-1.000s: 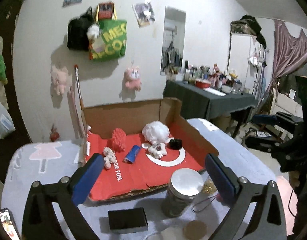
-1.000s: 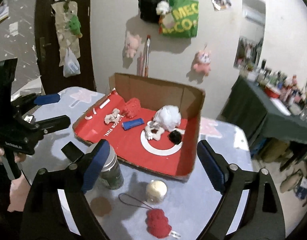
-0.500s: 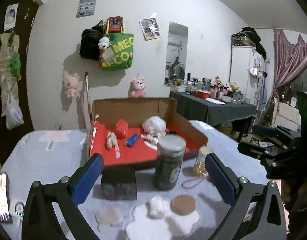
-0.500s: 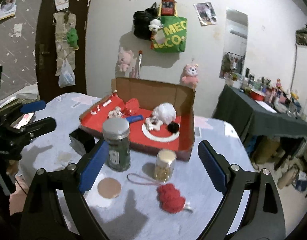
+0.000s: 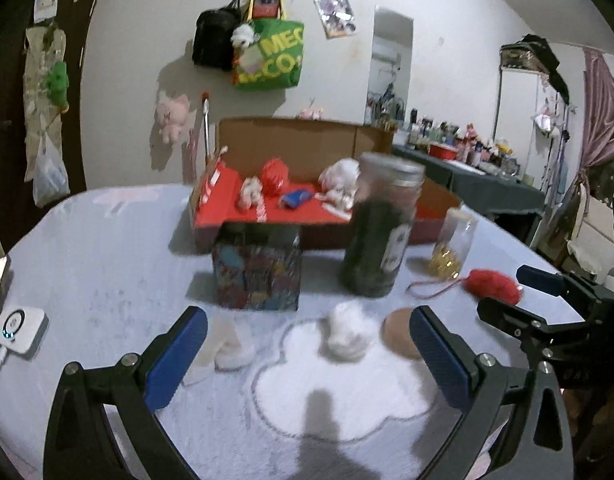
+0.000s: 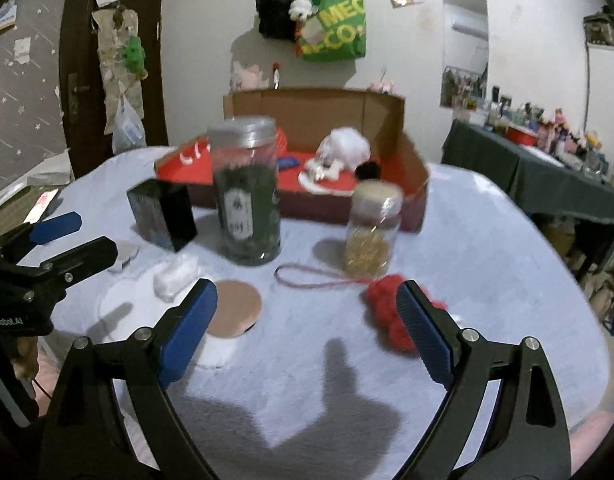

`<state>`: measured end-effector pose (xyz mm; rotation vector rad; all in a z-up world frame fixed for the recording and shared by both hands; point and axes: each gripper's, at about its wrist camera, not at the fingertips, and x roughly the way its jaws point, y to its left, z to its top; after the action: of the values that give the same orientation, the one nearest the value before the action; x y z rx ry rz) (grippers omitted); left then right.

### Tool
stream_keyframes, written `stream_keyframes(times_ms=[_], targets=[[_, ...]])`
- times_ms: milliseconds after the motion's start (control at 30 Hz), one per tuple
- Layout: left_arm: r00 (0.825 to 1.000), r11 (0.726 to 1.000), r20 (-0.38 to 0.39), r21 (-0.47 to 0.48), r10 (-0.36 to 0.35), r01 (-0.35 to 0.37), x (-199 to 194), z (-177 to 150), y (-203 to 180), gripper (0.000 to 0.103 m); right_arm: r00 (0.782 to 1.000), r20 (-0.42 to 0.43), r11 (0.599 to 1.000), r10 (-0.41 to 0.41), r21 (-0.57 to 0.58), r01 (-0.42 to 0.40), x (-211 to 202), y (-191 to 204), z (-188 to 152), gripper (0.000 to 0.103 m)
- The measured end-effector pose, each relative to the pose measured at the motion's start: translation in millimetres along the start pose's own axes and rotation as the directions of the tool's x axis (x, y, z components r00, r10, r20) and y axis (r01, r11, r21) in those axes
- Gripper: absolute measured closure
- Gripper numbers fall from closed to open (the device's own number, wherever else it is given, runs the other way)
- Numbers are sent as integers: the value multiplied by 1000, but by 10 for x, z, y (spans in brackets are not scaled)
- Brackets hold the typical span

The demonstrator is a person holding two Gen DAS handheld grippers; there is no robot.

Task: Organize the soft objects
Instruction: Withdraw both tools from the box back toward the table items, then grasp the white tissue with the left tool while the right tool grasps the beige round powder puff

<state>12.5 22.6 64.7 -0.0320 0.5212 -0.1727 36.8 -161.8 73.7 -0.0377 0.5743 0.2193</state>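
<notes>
My left gripper (image 5: 307,340) hangs open low over the pale blue table, with nothing between its fingers. Just beyond it lie a white fluffy ball (image 5: 347,334), a white flower-shaped mat (image 5: 347,396) and a brown round pad (image 5: 399,330). My right gripper (image 6: 305,316) is open too and holds nothing. A red fluffy plush (image 6: 383,300) with a cord lies just past its right finger. The plush (image 5: 493,286) also shows in the left wrist view. Farther back, a cardboard box (image 6: 307,108) with a red floor holds several small soft toys.
A tall dark jar (image 6: 247,200), a small jar of gold bits (image 6: 373,232) and a patterned box (image 5: 257,272) stand between the grippers and the cardboard box. A white device (image 5: 19,330) lies at the table's left edge. A dark side table (image 6: 547,172) stands to the right.
Both grippers have sunk toward the table and drawn back. The view has dropped from looking down into the box to near the level of the jars. Both stayed open.
</notes>
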Motion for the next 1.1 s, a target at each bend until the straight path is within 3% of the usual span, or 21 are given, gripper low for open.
stream_keyframes(times_ms=[467,600,700,767,833,900,933,967,1033,1100], targets=[[992,996,-101,-35,82,-86,270,-65,407,4,988,-104,993,117,13,-116,452,186,-57,11],[987,995,-140,-41,82,-89,355,-66,495,14,981,-118,988,153,29,-151,537,203,-31,11],[982,997,-178,-35,68,-75,440,-86,523,29,977,-127,985,172,16,-171,583,247,-20,12],[977,998,-205,-30,54,-62,506,-117,524,43,974,-140,984,177,-4,-179,616,292,-27,19],[978,997,-197,-15,71,-75,509,-135,504,60,970,-160,982,182,-22,-188,661,333,-52,43],[980,999,-192,-6,45,-47,495,-120,476,76,966,-169,979,193,-27,-200,687,340,-67,52],[981,999,-190,-7,38,-40,485,-111,470,78,969,-159,980,189,-38,-197,670,346,-71,63],[982,1000,-186,-15,21,-24,460,-94,460,79,969,-156,978,193,-46,-203,656,350,-72,65],[982,999,-186,-28,-23,19,431,-57,435,80,965,-148,974,216,-29,-223,621,313,-70,81],[983,999,-177,-25,-50,46,383,-9,372,80,964,-140,973,226,-18,-231,582,268,-58,83]])
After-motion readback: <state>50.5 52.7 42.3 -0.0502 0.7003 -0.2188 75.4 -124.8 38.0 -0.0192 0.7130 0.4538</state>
